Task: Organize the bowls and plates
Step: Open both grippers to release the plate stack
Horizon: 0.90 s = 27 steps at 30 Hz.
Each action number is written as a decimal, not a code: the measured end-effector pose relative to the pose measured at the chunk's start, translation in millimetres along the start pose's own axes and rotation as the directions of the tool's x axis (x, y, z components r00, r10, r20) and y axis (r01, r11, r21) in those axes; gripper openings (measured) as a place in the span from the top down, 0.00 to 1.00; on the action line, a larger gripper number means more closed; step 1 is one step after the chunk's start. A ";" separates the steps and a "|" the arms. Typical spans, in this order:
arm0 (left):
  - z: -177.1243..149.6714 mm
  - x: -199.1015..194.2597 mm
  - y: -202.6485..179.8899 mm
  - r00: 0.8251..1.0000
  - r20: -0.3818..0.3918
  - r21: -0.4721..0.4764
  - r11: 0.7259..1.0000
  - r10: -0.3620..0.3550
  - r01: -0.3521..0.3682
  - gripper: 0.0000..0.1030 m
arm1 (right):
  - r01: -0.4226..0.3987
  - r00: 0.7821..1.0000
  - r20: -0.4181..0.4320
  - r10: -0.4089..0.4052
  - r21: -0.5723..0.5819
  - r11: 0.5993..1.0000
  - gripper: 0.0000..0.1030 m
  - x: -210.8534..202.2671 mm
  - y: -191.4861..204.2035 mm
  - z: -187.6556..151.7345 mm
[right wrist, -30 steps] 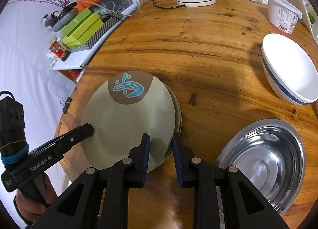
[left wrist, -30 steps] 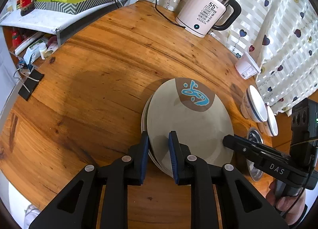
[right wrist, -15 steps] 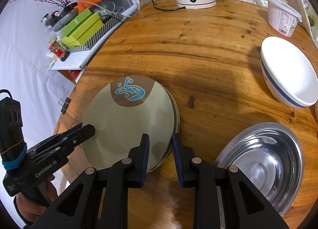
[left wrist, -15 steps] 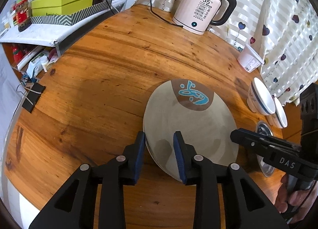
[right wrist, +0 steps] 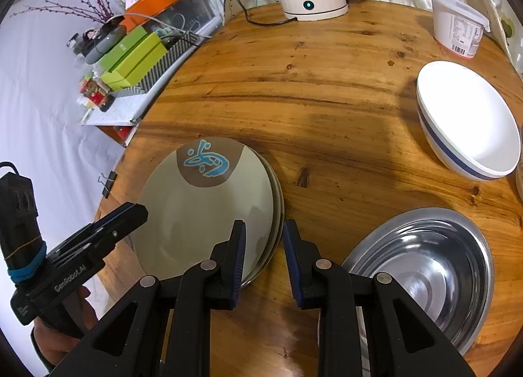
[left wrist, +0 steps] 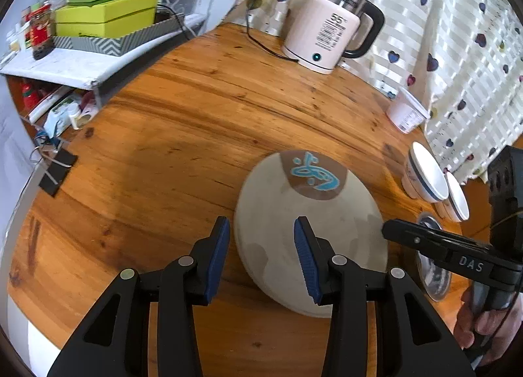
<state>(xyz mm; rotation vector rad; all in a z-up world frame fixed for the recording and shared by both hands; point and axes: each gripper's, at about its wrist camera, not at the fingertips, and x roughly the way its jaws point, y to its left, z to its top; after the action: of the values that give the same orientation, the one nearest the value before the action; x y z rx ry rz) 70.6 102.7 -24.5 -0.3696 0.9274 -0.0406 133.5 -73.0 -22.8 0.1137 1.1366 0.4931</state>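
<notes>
Left wrist: hand-held gripper wider than before

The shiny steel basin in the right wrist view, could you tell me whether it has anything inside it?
No, the steel basin shows only its bare reflective inside, with nothing lying in it.

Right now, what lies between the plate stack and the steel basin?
In the right wrist view, only bare table and the right gripper over the plate stack rim; the steel basin stands apart.
</notes>
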 end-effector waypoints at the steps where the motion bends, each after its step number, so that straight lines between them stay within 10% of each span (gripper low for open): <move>1: -0.3 0.6 -2.7 1.000 -0.001 0.008 1.000 0.003 -0.003 0.59 | -0.002 1.000 -0.001 0.002 -0.003 1.000 0.76 0.8 0.4 -0.1; 27: -2.1 3.5 -2.7 1.000 -0.014 0.010 1.000 0.018 -0.018 0.59 | 0.005 1.000 0.022 -0.004 -0.045 0.999 0.77 -0.2 7.4 -1.1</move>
<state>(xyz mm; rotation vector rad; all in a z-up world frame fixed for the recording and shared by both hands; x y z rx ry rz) 71.4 98.9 -27.4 -0.3515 0.9438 -0.0311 130.1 -66.8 -20.6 0.0768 1.1038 0.5124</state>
